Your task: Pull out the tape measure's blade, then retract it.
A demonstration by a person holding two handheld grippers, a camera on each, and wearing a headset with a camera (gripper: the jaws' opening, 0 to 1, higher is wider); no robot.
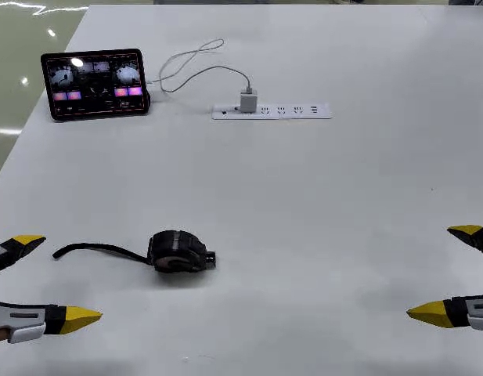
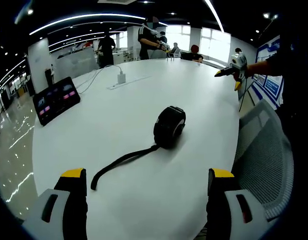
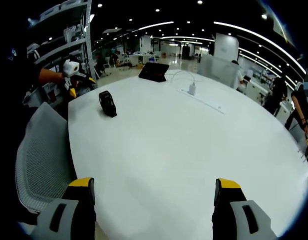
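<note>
The left claw [image 1: 67,277] and right claw [image 1: 431,272] each have yellow-tipped black jaws on white-grey bodies.

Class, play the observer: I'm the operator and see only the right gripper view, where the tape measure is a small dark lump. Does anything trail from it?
Observer: Yes, a black strap trails from the tape measure toward the left gripper.
Operator: Is that gripper open?
Observer: Yes, its fingers stand wide apart.
Operator: Is the tablet on?
Observer: The tablet has a lit screen showing dials.
</note>
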